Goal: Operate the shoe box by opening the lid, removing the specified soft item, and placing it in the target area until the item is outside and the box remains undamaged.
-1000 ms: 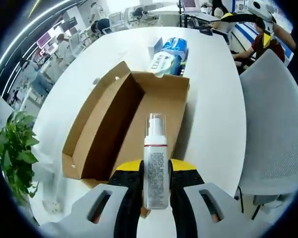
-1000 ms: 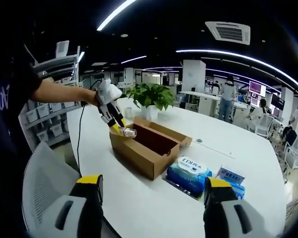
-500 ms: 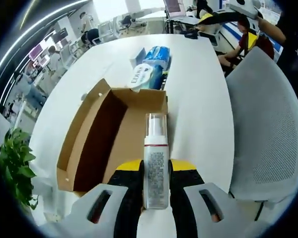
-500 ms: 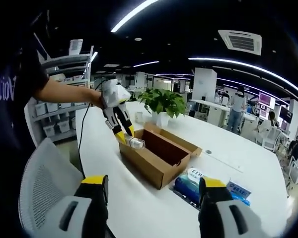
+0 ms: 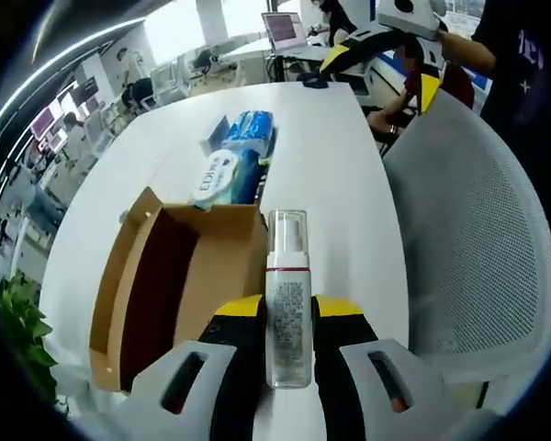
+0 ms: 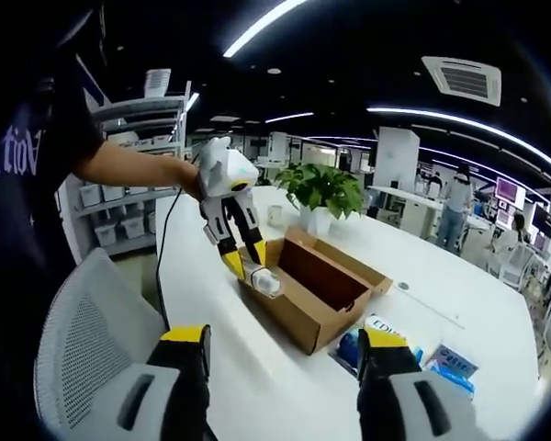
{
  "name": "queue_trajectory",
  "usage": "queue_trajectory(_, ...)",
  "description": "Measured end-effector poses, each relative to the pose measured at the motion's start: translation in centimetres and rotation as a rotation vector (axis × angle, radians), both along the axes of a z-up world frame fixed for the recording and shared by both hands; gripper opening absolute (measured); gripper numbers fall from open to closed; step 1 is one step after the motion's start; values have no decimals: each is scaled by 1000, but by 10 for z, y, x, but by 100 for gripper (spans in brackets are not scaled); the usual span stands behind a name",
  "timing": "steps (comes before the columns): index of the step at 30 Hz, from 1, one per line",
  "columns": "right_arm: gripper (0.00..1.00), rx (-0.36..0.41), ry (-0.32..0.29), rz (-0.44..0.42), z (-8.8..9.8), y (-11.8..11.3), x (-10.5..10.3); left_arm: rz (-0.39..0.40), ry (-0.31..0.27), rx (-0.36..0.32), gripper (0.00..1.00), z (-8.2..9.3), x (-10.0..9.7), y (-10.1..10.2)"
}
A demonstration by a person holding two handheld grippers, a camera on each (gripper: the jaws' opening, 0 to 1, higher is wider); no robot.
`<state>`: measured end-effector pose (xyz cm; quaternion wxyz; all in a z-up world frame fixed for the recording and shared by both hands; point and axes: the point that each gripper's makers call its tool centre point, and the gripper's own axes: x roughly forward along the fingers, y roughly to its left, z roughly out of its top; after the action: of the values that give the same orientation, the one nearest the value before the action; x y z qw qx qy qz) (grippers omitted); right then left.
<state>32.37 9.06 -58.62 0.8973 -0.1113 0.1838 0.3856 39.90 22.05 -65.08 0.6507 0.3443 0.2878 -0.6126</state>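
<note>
Bottle [image 5: 287, 303] sits clamped between your left gripper's [image 5: 287, 342] jaws, lifted above the near edge of the open box [image 5: 179, 276], cap pointing away from you. It's smooth and gripped low on the body, so a fast swing could let it slip or tip. Swing wide of the box wall. Your right gripper [image 6: 280, 354] hangs wide and empty over the table [image 5: 326, 165].

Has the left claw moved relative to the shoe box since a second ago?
Yes. The left claw, holding the bottle, drifted off the shoe box toward the chair-side table edge.
</note>
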Motion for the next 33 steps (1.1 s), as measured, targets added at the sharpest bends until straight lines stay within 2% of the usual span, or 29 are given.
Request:
queue_trajectory(15,52,1,-21,98,-1,25,-2,-132,7,-77,18,21,-31,-21)
queue_trajectory(22,47,0,-11,133,-3,32,-6,-193,28,-145,18,31,-47,-36)
queue_trajectory(33,37,-12,-22,168,-3,39,-8,-279,40,-172,18,41,-63,-52)
